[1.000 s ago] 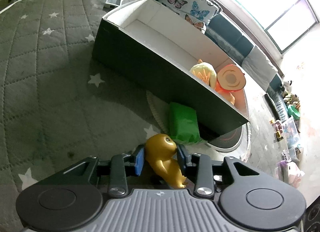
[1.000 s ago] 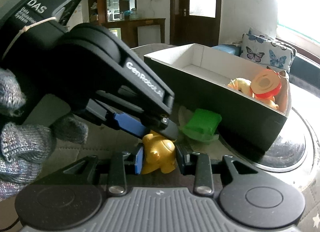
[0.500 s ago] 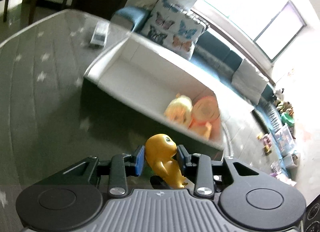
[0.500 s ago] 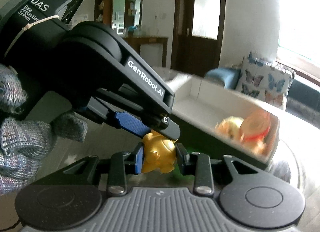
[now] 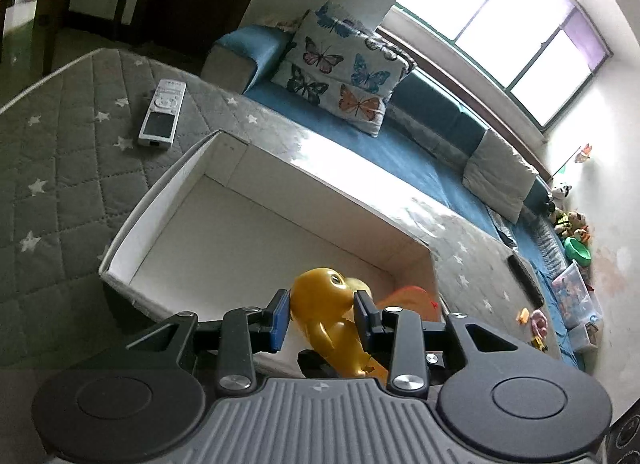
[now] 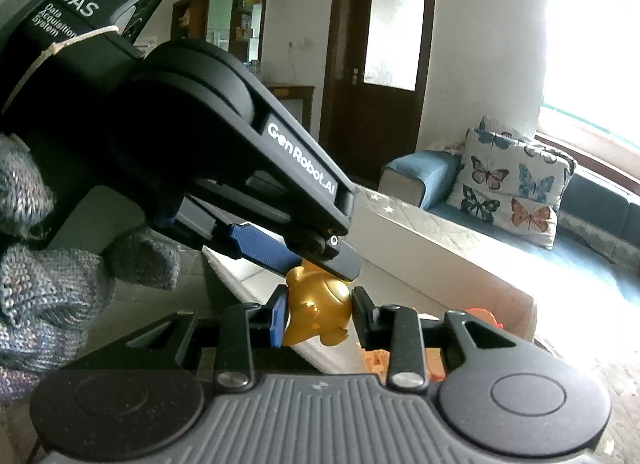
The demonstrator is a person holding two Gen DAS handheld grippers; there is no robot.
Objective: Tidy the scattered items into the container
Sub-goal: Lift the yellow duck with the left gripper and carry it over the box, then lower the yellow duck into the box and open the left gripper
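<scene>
Box: white-lined box (image 5: 256, 224) on the grey star-quilted mattress (image 5: 60, 168); every place below is given relative to it.
Remote: remote control (image 5: 162, 114) lies on the quilt beyond the box's far left corner, well apart from it.
Toys already in: orange toy (image 5: 412, 294) sits at the box's right end, mostly hidden behind the jaws in both views.
Duck: golden duck toy (image 5: 324, 304) hangs above the box's near wall, toward the right end, not yet inside.
Left gripper: left gripper (image 5: 322, 314) is clamped on the duck's head from both sides, blue pad to black pad.
Right gripper: right gripper (image 6: 318, 318) is clamped on the same duck lower down; in its view the left gripper's fingers (image 6: 264, 246) reach in from above.
Hand: gloved hand (image 6: 52, 264) carries the left tool at the box's near left side.
Doing the step well: I judge both tools should travel together over the near wall to the bare floor left of the orange toy, lower, then one gripper should let go before the other so the duck does not twist.
Risk: pulling apart unevenly could wrench the toy loose outside the wall.
Change from earlier: a second ago the box was seen side-on with its dark outer wall and a green toy at its foot; now its interior shows from above, the green toy is out of view, and the duck has gone from quilt level to rim height.
</scene>
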